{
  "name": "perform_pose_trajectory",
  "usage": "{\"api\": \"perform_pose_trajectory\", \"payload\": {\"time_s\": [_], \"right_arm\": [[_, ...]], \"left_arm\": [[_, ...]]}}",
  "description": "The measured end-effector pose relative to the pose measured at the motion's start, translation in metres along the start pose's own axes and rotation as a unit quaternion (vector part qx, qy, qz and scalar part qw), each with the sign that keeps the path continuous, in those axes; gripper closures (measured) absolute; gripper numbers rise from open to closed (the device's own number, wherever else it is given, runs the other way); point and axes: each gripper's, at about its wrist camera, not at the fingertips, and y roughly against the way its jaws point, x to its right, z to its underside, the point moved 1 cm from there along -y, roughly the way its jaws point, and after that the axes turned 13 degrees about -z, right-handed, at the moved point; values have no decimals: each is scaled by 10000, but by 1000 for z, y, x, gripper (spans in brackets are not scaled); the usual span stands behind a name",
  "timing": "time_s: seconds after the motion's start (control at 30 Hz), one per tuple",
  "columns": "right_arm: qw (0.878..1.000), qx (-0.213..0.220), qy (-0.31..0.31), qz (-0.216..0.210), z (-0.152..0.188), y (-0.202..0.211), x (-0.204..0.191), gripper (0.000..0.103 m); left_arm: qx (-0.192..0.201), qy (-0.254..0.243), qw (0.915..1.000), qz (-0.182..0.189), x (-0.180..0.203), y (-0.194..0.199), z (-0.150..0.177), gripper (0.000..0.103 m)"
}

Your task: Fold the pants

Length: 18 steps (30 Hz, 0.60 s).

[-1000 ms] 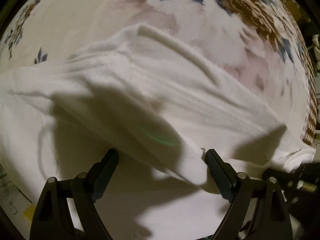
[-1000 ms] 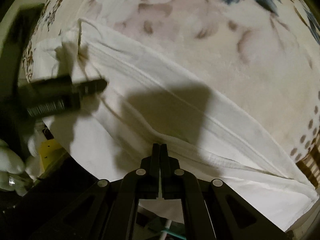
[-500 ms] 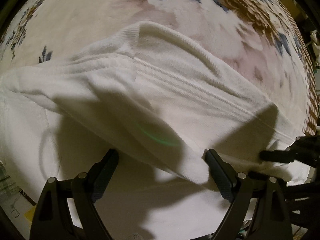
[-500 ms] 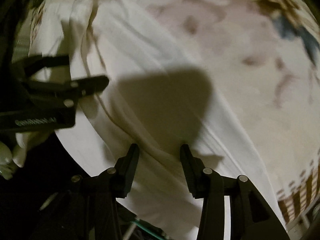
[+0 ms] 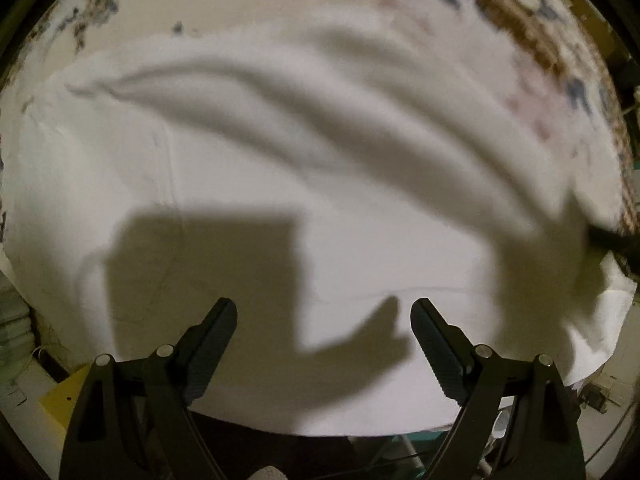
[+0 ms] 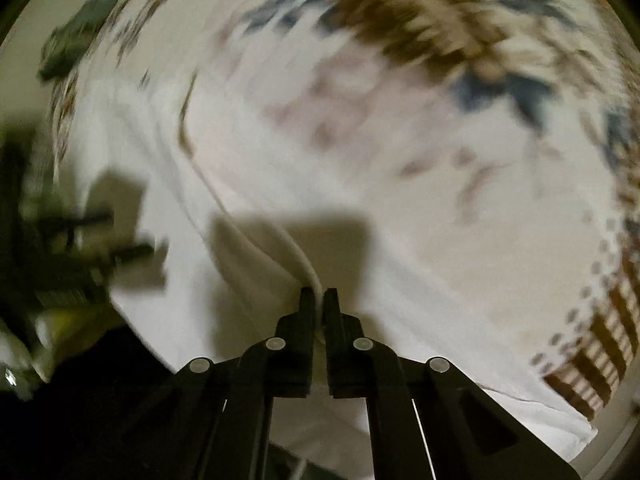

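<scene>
The right gripper is pinching a thin fold of the white pants. Its jaws have just been closing, and the cloth sits between them. The grip is only on a small edge, right at the tips. I think the cloth could slip out if the hand pulls too fast. It may also have caught only one layer, so the fold could come out crooked.

The left gripper is spread wide and holds nothing. The pants lie flat just ahead of its tips, with long soft ridges farther out. Nothing pins the cloth down there, so I think the whole pants could slide along when the right side tugs.

The pants lie on a flowery cover that spreads out beyond them. The pictures are blurry, so the seams are hard to see. The left gripper shows as a dark smear far to the left of the right tool. The two tools could bump if they come together. Nothing else lies on the cloth.
</scene>
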Motion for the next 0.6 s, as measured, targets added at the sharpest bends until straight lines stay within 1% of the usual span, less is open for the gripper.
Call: {"api": "perform_pose_trajectory", "payload": {"time_s": [0.03, 0.13, 0.2, 0.23, 0.3, 0.33, 0.37, 0.4, 0.43, 0.5, 0.53, 0.6], "right_arm": [[9998, 176, -69, 46, -6, 9, 6, 98], [9995, 274, -85, 154, -20, 13, 9, 98], [9994, 226, 6, 261, -26, 7, 5, 98], [9993, 193, -9, 313, -47, -3, 6, 98], [9993, 64, -316, 203, -60, -20, 14, 97], [9980, 21, -624, 87, -66, -27, 26, 91], [9965, -4, -833, -15, -68, -28, 33, 88], [9947, -11, -1018, -152, -69, -28, 39, 82], [9914, 78, -1275, -279, -68, -21, 46, 71], [9873, 337, -1535, -212, -62, -6, 53, 55], [9836, 530, -1716, -147, -55, 9, 57, 55], [9780, 732, -1944, -173, -40, 30, 60, 55]], "left_arm": [[-35, -49, 10000, -60, 1, -5, -1, 14], [54, -225, 9995, -214, 8, -9, -7, 13], [105, -306, 9991, -273, 11, -7, -11, 13], [94, -314, 9991, -284, 12, -7, -12, 13], [66, -277, 9994, -220, 11, -4, -17, 14], [90, -251, 9995, -180, 11, 1, -22, 14], [160, -234, 9995, -124, 10, 8, -29, 13], [272, -223, 9994, -74, 10, 16, -38, 13], [350, -221, 9991, -47, 10, 21, -43, 14], [554, -254, 9981, -19, 14, 32, -62, 14], [635, -290, 9976, -26, 17, 34, -72, 14], [782, -478, 9957, -162, 26, 33, -94, 13]]}}
